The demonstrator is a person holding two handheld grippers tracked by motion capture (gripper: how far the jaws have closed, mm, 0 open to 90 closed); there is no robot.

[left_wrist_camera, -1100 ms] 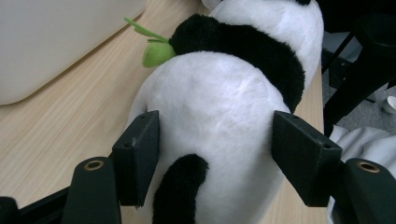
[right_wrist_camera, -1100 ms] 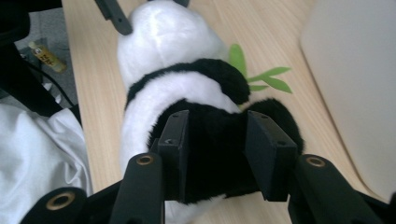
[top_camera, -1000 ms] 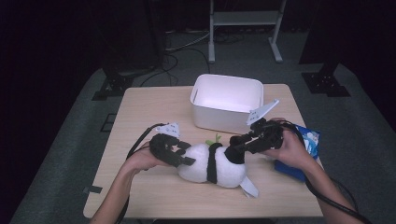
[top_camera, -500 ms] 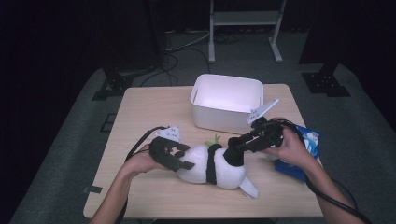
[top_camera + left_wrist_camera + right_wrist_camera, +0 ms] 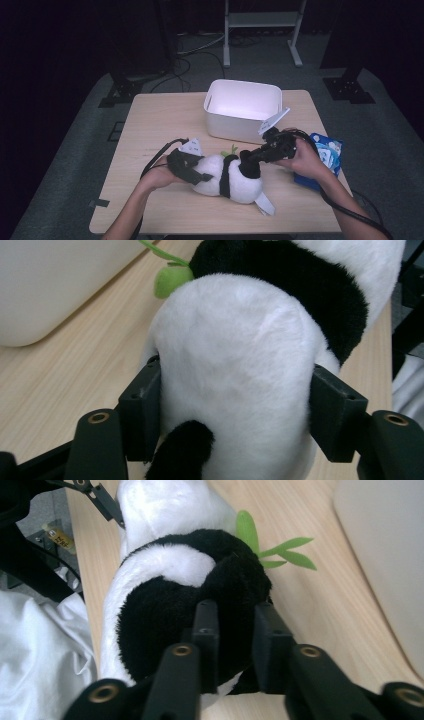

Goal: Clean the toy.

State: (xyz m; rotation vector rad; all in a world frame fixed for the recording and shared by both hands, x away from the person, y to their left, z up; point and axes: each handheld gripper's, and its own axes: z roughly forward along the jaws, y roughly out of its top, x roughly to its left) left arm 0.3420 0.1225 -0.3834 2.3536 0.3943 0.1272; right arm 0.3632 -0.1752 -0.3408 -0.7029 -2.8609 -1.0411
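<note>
High view: panda plush [image 5: 232, 176] on counter [image 5: 150, 125], between both tongs | left tongs [image 5: 235, 405] clamped round white rump | right tongs [image 5: 235, 625] pinching black fur | lift level, together, toward white bin [image 5: 242, 107] beyond right tongs

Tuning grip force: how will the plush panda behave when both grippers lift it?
The plush panda probably squashes: the left gripper dents its white end. It looks light for its bulk, and may sag between grips. The right gripper pinches black fur, which could slip.
</note>
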